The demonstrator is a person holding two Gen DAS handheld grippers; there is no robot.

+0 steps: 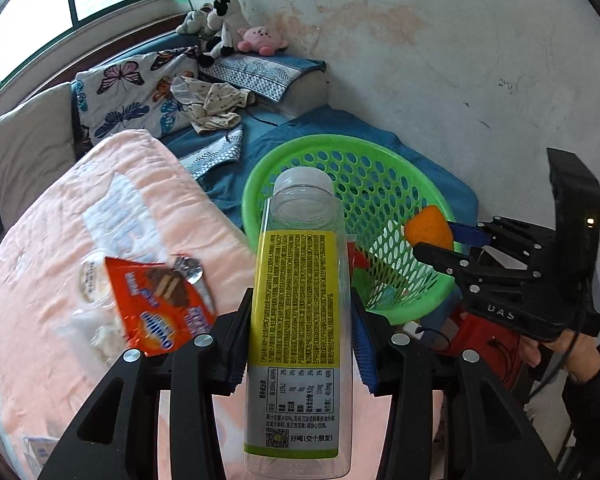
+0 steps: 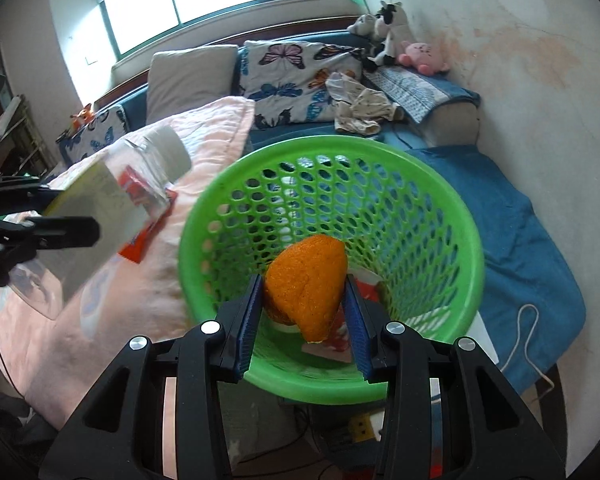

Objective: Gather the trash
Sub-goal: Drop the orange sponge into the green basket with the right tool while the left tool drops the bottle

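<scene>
My left gripper (image 1: 300, 308) is shut on an empty clear plastic bottle (image 1: 300, 280) with a yellow label and white cap, held just left of the green mesh basket (image 1: 380, 152). In the right wrist view the same bottle (image 2: 100, 196) shows blurred at the left, beside the basket (image 2: 420, 184). My right gripper (image 2: 305, 300) is shut on a piece of orange peel (image 2: 308, 276) and holds it over the basket's mouth. The peel (image 1: 428, 228) and the right gripper (image 1: 444, 240) also appear in the left wrist view above the basket's right rim. Red and white wrappers (image 2: 364, 280) lie inside the basket.
An orange snack wrapper (image 1: 160, 304) and a foil lid (image 1: 188, 268) lie on the pink quilt (image 1: 60, 240). Blue bedding (image 2: 520, 248), butterfly pillows (image 2: 292, 76), crumpled clothes (image 2: 360, 108) and plush toys (image 2: 396, 32) sit behind. The wall (image 2: 540, 100) is on the right; a white cord (image 2: 528, 328) trails near the bed edge.
</scene>
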